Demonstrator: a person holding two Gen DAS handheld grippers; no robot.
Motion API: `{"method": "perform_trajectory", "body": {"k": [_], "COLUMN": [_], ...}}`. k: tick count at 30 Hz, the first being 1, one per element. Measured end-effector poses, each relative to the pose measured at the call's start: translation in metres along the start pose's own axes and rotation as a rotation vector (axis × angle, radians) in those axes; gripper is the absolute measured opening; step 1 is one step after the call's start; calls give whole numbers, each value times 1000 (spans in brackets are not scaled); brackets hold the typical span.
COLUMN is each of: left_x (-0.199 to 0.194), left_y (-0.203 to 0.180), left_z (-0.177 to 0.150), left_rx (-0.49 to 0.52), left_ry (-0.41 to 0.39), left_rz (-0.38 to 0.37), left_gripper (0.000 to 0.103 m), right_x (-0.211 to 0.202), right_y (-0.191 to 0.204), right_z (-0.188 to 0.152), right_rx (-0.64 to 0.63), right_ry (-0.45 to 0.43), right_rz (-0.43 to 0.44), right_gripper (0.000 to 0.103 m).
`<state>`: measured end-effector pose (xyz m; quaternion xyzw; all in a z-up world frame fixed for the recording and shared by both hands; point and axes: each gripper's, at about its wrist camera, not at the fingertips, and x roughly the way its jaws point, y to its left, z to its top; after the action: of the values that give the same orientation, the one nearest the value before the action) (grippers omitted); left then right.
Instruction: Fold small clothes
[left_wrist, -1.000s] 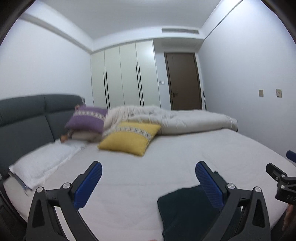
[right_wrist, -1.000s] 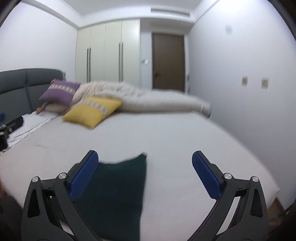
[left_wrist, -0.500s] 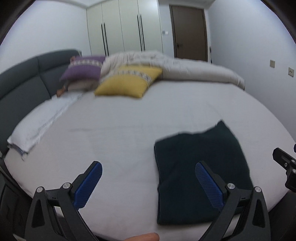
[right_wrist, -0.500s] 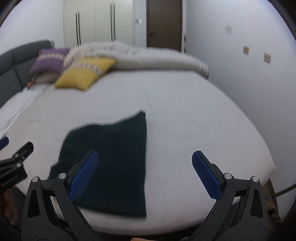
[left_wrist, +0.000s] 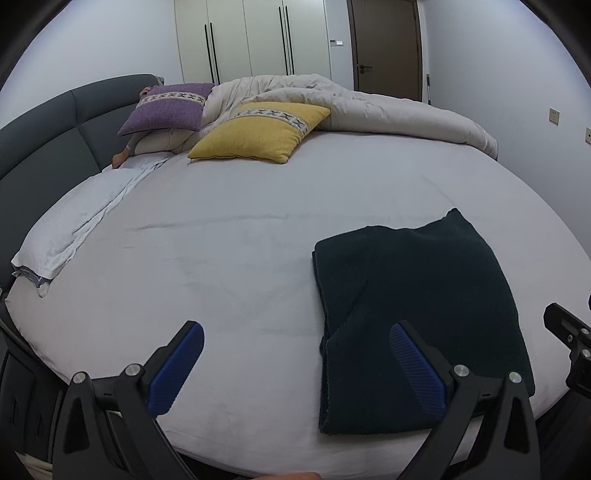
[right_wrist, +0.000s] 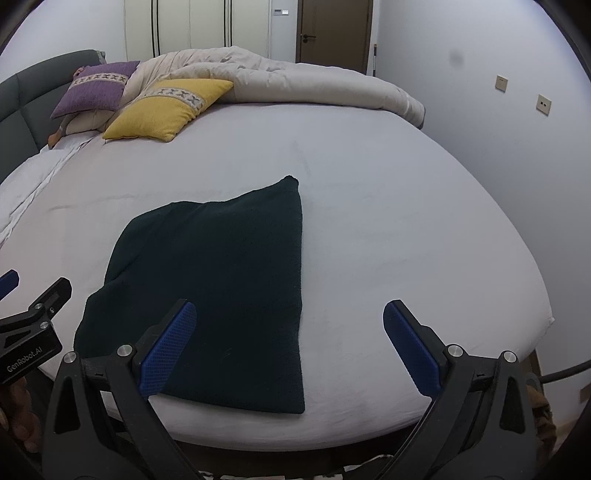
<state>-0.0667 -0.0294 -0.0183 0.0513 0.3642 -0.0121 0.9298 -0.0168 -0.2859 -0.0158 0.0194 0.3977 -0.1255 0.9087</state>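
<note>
A dark green folded garment (left_wrist: 417, 306) lies flat near the front edge of the bed (left_wrist: 240, 266). It also shows in the right wrist view (right_wrist: 218, 284). My left gripper (left_wrist: 295, 362) is open and empty, held above the bed's front edge, to the left of the garment. Its right finger overlaps the garment's near left part. My right gripper (right_wrist: 288, 343) is open and empty, held above the garment's near right edge. The right gripper's body (left_wrist: 569, 347) shows at the right edge of the left wrist view.
A yellow pillow (left_wrist: 258, 133), a purple pillow (left_wrist: 166, 110) and a rolled beige duvet (left_wrist: 369, 107) lie at the far side. A white pillow (left_wrist: 74, 229) lies at the left by the grey headboard (left_wrist: 37, 147). A wall (right_wrist: 498, 129) runs close on the right.
Both grippers have tilted downward from the room view to look over the bed and the garment. Both jaws stay open. The garment has not moved.
</note>
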Motion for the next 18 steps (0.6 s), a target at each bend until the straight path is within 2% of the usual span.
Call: {"method": "perform_trajectory", "body": {"k": [18], "left_x": [11], "left_y": [-1], "left_z": [-9], "left_rx": [7], "left_ry": [40], "left_rz": [-2], "left_gripper": [103], "right_x": [20], "right_y": [1], "right_z": [-6], "right_rx": [4], "right_ry": [41], "right_rz": [24], "right_gripper": [103]}}
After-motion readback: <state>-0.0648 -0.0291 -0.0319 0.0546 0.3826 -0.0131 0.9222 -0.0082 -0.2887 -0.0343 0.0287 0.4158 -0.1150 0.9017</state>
